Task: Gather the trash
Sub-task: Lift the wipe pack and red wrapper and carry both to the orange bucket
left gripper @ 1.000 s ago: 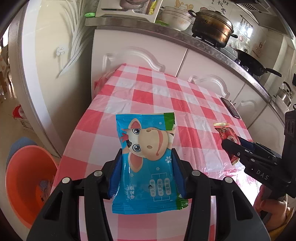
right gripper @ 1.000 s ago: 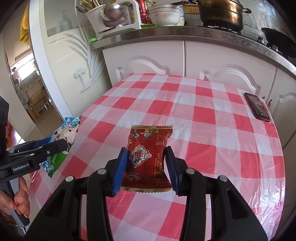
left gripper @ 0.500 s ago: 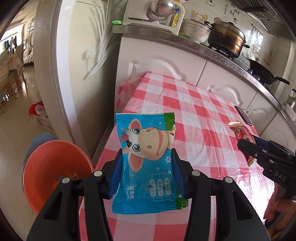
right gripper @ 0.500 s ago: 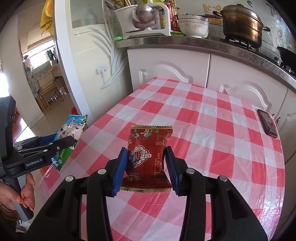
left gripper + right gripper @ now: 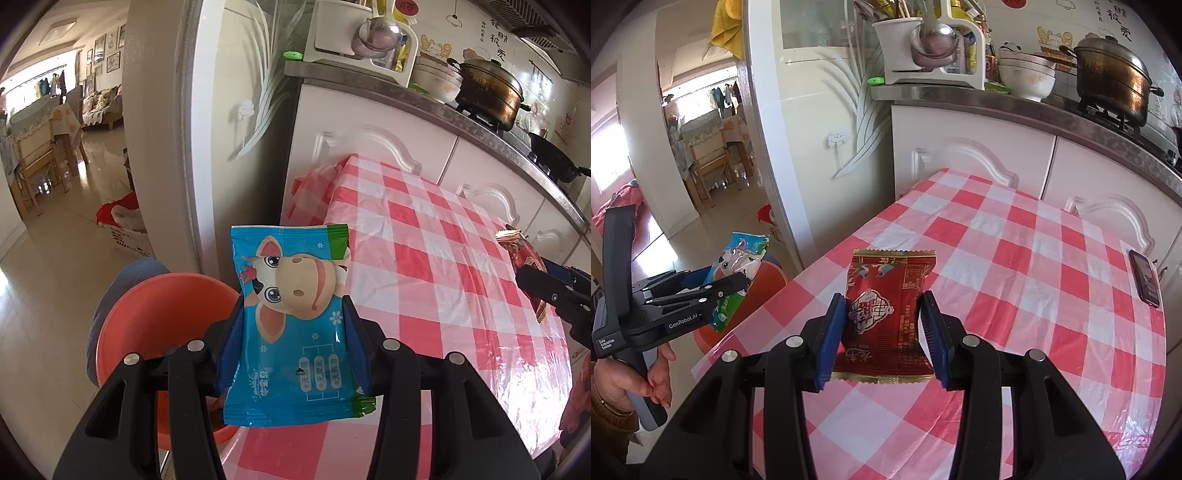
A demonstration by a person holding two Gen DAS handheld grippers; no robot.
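A: Left wrist view, item one?
B: Left gripper [image 5: 293, 332] clamps blue packet [image 5: 291, 325], above orange bin [image 5: 155, 325] beside table [image 5: 443, 258].
A: Item two?
B: Right gripper [image 5: 884, 325] clamps red packet [image 5: 886, 314], over table.

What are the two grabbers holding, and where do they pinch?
The left gripper pinches the blue cow packet by its two side edges, low down. The right gripper pinches the red packet by its side edges too.

Black left claw [image 5: 293, 345] with blue pads [image 5: 232, 339], silver screws, "GenRobot.AI" lettering.
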